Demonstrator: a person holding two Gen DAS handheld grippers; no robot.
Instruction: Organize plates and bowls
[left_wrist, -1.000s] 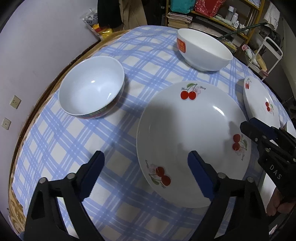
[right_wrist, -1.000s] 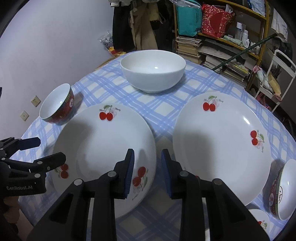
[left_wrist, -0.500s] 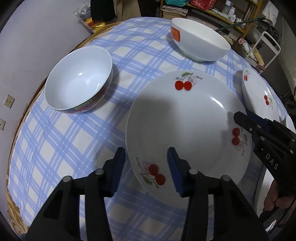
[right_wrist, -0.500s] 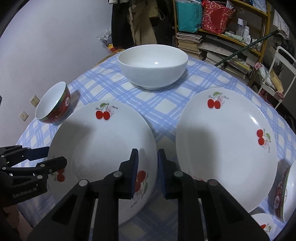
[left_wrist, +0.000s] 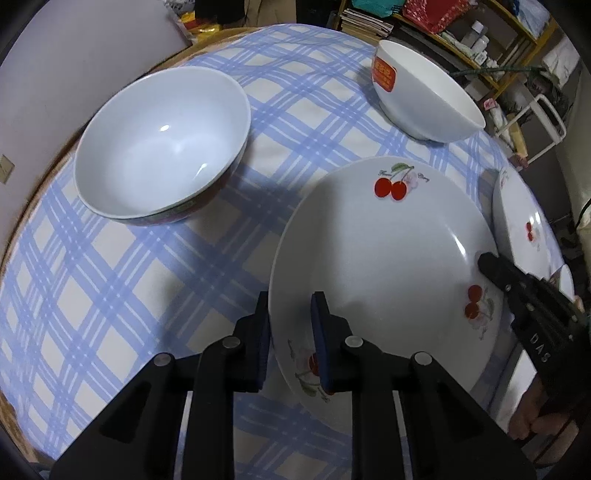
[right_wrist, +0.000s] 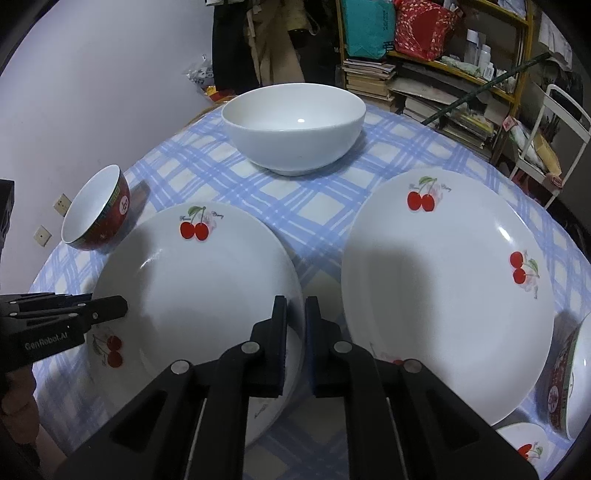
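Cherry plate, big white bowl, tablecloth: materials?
Cherry plate: glazed ceramic or maybe melamine; glossy highlights, printed cherry decals. Big white bowl: likely glazed ceramic; smooth, sharp glint inside. Tablecloth: matte blue-checked cloth or vinyl; no glare.

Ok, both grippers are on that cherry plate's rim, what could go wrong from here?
1. The left gripper and right gripper pinch only the glossy cherry plate's thin rim at opposite edges, so uneven lifting could let it slip.
2. The second plate lies close beside the right gripper, and a sideways swing may knock it.
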